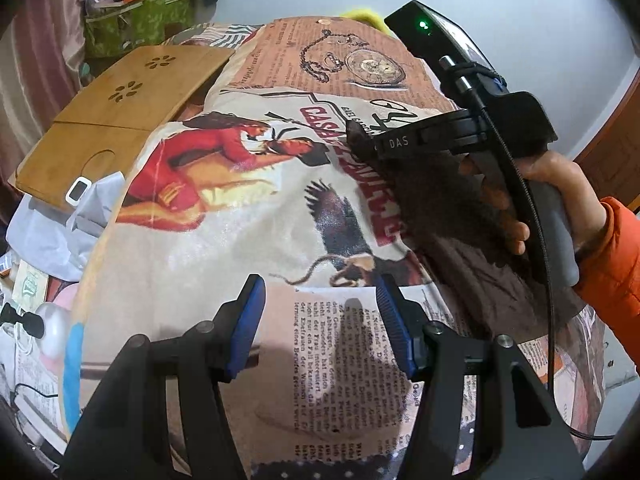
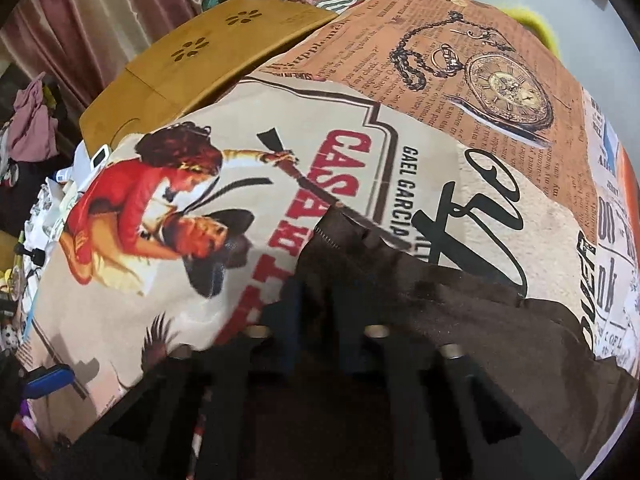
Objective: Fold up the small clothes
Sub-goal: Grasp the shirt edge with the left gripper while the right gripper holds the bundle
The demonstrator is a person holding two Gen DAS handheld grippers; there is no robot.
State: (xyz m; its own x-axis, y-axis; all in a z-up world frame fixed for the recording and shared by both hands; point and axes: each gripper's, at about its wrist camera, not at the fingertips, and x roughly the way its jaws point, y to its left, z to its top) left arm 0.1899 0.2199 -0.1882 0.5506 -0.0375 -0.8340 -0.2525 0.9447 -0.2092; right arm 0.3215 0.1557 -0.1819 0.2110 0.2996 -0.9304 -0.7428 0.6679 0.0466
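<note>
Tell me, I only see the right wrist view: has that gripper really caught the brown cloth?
Observer: Yes. Seen from the left wrist, the right gripper is shut on a corner of the brown cloth, which drapes down from it.
Operator: Who is holding that gripper?
Observer: A hand in an orange sleeve grips its handle.
Operator: And the other gripper?
Observer: The left gripper is open, with nothing between its fingers, above the printed sheet.
</note>
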